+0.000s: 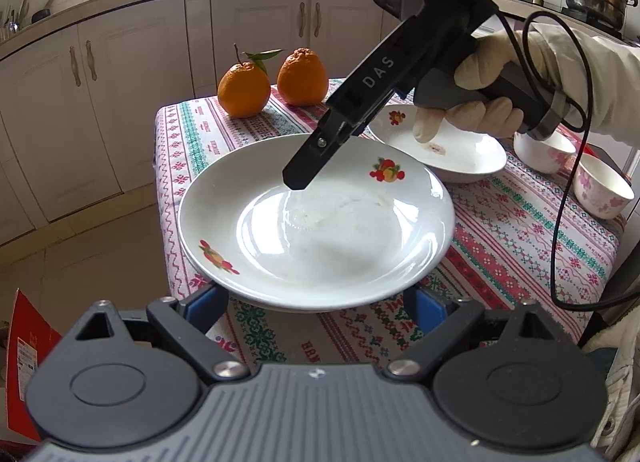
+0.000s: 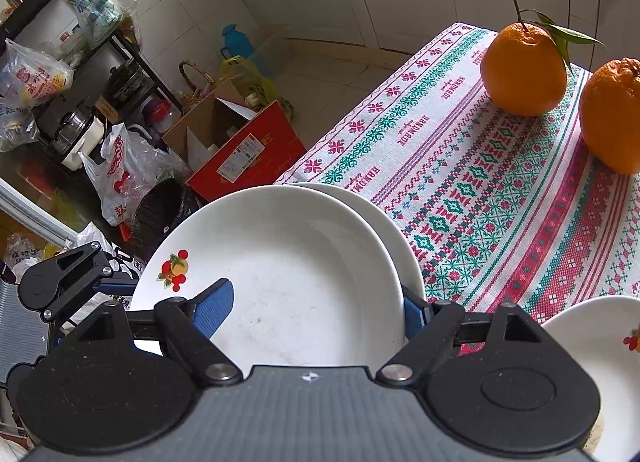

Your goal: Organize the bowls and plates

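Two deep white plates sit stacked at the near-left corner of the tablecloth (image 1: 520, 230), the top plate (image 1: 316, 218) slightly offset so the lower plate (image 2: 400, 238) shows as a crescent beyond it. My right gripper (image 2: 318, 312) straddles the top plate's rim — one blue pad (image 2: 214, 310) lies inside the dish, the other is outside the rim and mostly hidden, and whether the pads actually press the rim I cannot tell. My left gripper (image 1: 316, 312) is spread wide at the stack's near edge, its fingers tucked under the rim and largely covered by it; contact is unclear.

From the left wrist view the right gripper's black body cuts across the scene, blocking part of a third plate (image 1: 460, 154) farther right. Beyond that plate stand two small bowls with pink flowers (image 1: 600, 190), the farther one partly behind the gloved right hand (image 1: 480, 86) and cable. Two oranges (image 1: 272, 82) rest at the far edge of the table, well apart from the stack. Off the left edge, a red box (image 2: 248, 154) and plastic bags clutter the floor.
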`<state>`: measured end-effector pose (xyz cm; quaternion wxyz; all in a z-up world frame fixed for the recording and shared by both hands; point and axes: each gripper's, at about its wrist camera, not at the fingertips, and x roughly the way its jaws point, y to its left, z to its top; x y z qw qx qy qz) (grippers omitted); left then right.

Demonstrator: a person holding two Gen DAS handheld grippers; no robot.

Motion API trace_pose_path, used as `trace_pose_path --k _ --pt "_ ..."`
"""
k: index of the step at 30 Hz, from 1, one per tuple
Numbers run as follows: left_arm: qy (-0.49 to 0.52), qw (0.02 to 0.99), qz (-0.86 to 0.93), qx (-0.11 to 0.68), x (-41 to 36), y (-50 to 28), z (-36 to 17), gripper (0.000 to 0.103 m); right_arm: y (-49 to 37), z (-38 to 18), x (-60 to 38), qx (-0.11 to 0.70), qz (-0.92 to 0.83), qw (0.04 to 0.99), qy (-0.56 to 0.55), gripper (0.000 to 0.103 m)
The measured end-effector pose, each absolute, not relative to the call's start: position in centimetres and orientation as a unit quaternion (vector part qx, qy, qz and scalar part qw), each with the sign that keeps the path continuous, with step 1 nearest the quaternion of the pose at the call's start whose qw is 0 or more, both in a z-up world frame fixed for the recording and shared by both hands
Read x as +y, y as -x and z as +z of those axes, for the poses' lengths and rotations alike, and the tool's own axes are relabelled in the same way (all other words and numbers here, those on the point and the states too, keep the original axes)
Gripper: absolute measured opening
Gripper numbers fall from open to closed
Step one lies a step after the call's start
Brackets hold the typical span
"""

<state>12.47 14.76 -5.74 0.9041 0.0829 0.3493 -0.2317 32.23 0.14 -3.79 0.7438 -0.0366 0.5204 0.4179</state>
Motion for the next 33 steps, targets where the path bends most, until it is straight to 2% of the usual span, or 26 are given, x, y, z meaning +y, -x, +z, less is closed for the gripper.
trace_pose_path --k 33 --pt "-0.079 0.905 -0.227 0.35 15.3 -13.1 -6.3 0.095 -31.2 -2.7 -1.5 0.517 0.408 0.752 0.025 0.088"
